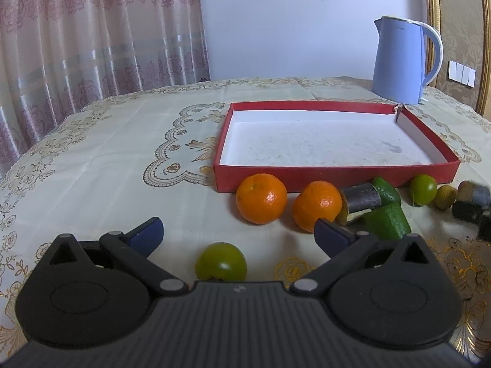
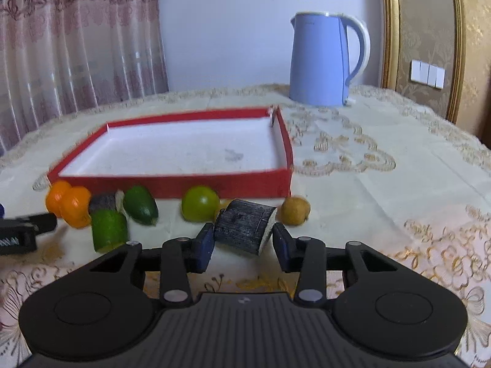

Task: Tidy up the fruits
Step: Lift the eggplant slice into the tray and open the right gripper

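Observation:
My right gripper [image 2: 242,233] is shut on a dark cylindrical chunk [image 2: 244,230] with a pale cut end, held tilted just off the cloth in front of the red box [image 2: 172,185]. The box has a white floor and holds nothing. My left gripper [image 1: 237,225] stands open, with a green lime [image 1: 221,260] on the cloth between its fingers, untouched. Along the box's front wall [image 1: 307,178] lie two oranges [image 1: 261,197], a second dark chunk [image 1: 362,199], two green cut pieces [image 1: 388,222], another lime [image 1: 423,189] and a small brown kiwi [image 1: 445,196].
A blue electric kettle [image 1: 399,61] stands behind the box's far right corner. The round table wears a cream embroidered cloth [image 1: 107,153]. Curtains hang at the back left, and a gold-framed wall panel is on the right.

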